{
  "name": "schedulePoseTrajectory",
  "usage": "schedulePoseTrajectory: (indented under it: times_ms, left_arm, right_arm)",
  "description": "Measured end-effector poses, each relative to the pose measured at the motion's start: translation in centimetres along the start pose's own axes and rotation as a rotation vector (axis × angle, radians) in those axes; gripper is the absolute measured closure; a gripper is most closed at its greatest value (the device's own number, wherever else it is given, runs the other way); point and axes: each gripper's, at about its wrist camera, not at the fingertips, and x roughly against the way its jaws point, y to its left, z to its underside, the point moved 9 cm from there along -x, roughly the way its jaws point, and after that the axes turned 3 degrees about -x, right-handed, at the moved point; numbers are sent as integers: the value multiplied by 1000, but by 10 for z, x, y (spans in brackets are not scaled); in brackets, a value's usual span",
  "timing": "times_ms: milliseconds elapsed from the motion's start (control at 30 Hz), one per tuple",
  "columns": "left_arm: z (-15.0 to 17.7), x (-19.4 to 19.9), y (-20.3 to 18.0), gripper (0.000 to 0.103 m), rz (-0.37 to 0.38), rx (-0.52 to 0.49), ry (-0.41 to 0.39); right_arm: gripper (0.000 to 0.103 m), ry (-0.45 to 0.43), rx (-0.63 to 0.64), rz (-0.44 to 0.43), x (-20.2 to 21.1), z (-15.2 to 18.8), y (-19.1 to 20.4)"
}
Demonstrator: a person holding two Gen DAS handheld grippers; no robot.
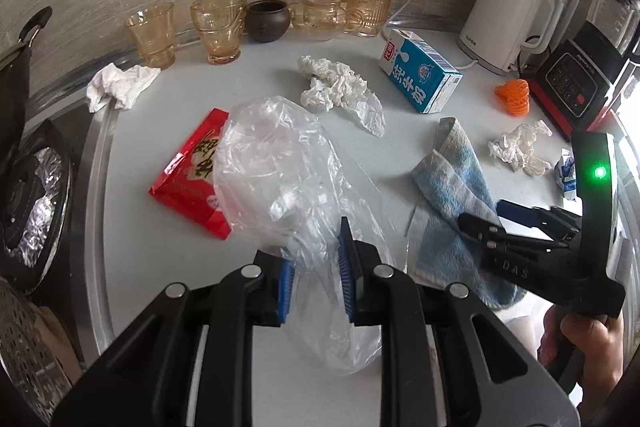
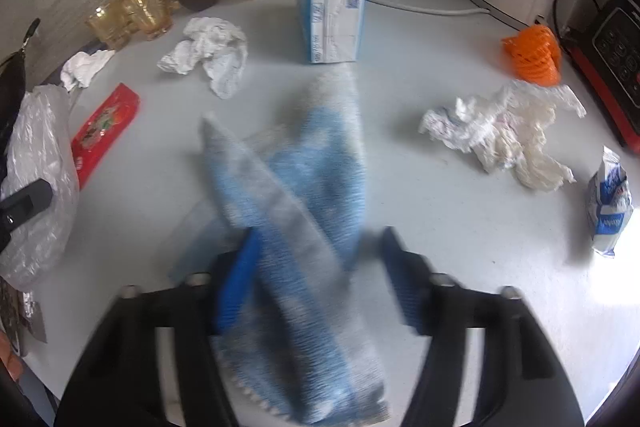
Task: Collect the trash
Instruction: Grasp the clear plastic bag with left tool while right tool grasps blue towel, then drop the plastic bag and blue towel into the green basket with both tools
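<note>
The left gripper (image 1: 316, 269) is clamped on a clear plastic bag (image 1: 276, 163), its blue pads pinching the thin film near the counter's front edge; the bag balloons up over a red snack wrapper (image 1: 188, 175) toward the left edge. The right gripper (image 2: 316, 279) straddles a blue towel (image 2: 304, 211) at the front middle of the counter (image 2: 440, 207). Its jaws stand partly apart; the left pad touches the cloth, while the right pad appears clear of it, so the towel is not yet firmly held.

The trash lies scattered: a crumpled white tissue (image 1: 340, 87) mid-counter, another tissue (image 1: 120, 85) by the amber glasses (image 1: 180, 27) along the back edge, a third wad (image 2: 500, 135) toward the right edge, a blue milk carton (image 1: 420, 75) behind the towel, a small blue-and-white packet (image 2: 610, 203) at the right edge, and an orange mesh (image 2: 534, 55) beside it.

The step in hand looks like readying the bag as the collector. Next, the right gripper likely needs to close on the towel or move to a tissue, while the left holds the bag's mouth open.
</note>
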Motion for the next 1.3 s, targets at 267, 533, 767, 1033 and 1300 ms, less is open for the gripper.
schedulePoseTrajectory:
  times_ms: [267,533,767,1033,1300]
  left_arm:
    - [4,15,1,83,-1,6,-16]
    - [1,49,-11,83,22,-12,-53]
    - [10,101,-43,83,91,-53,-106]
    - [54,146,-96,83,175,-125,-89]
    - [120,163,-151,83,264,-241,-16]
  right_arm:
    - [92,-4,0,-68,11,-10,13]
    - [92,-112,6,-99,66,-20,18]
    - [92,-226,27,-104,153,1,6]
    - [92,-280,58,-112,235,69,-18]
    - [92,-250,41,-135,261,138,-47]
